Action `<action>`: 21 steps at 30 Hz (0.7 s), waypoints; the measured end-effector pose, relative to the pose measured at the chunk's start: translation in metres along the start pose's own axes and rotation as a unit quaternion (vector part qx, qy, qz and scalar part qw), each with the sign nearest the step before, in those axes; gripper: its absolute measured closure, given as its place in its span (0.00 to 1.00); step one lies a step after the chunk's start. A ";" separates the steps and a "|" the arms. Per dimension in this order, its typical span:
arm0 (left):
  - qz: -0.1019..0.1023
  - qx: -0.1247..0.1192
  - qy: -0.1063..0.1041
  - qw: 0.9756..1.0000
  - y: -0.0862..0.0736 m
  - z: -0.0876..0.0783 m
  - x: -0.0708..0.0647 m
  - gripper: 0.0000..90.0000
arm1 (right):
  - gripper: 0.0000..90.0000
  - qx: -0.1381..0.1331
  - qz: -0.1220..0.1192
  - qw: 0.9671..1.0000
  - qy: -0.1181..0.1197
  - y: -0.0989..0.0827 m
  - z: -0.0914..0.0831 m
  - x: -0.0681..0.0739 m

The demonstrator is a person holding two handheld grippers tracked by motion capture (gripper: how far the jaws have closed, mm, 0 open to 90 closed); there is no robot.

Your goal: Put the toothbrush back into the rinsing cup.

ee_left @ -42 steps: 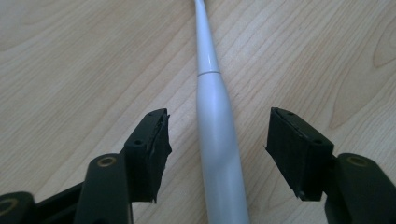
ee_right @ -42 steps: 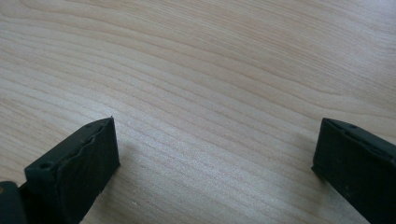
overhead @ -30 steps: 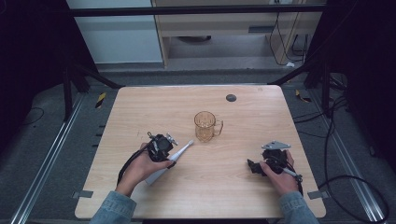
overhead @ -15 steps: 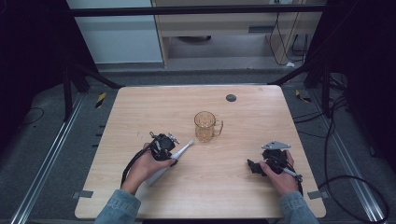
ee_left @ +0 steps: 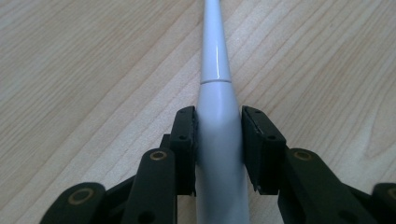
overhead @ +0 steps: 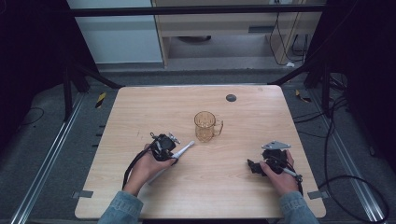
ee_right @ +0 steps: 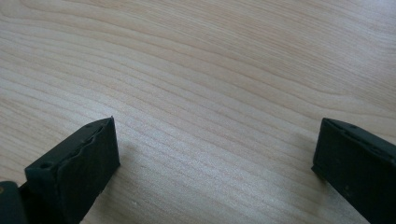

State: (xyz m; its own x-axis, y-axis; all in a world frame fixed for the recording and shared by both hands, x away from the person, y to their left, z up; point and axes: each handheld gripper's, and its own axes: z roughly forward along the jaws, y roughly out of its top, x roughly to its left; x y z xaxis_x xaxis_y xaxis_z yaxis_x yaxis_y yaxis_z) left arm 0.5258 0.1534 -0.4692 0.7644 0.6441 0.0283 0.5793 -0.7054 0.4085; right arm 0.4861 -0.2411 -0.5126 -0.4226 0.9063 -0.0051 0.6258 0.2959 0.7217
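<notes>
Even overhead light brightens the pale wooden table [overhead: 243,186], while the surroundings sink into darkness. A narrow glare streak runs along the glossy white plastic handle [ee_left: 218,126] ahead of the left jaws. Soft shadows sit beneath the right jaws, whose nearest edges blur.

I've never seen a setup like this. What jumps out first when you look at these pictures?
Probably the amber glass mug standing alone near the middle of the wooden table. Just in front of it to the left, the left gripper has closed its black jaws on a slim white electric toothbrush lying on the wood.
</notes>
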 end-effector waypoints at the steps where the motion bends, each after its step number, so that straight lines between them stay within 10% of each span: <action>1: -0.002 -0.007 0.002 1.000 -0.001 -0.001 0.000 0.74 | 0.00 0.000 0.001 1.000 0.000 0.000 0.000 0.000; 21: -0.019 -0.152 0.044 0.987 -0.008 -0.057 0.005 0.75 | 0.00 0.000 0.001 1.000 0.000 0.000 0.000 0.000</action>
State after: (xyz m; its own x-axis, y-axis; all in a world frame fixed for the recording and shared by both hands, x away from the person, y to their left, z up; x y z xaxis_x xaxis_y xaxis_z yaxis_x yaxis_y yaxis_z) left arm 0.5088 0.1788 -0.4200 0.7083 0.7011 0.0817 0.4853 -0.5678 0.6649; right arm 0.4861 -0.2410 -0.5126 -0.4223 0.9064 -0.0038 0.6258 0.2946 0.7222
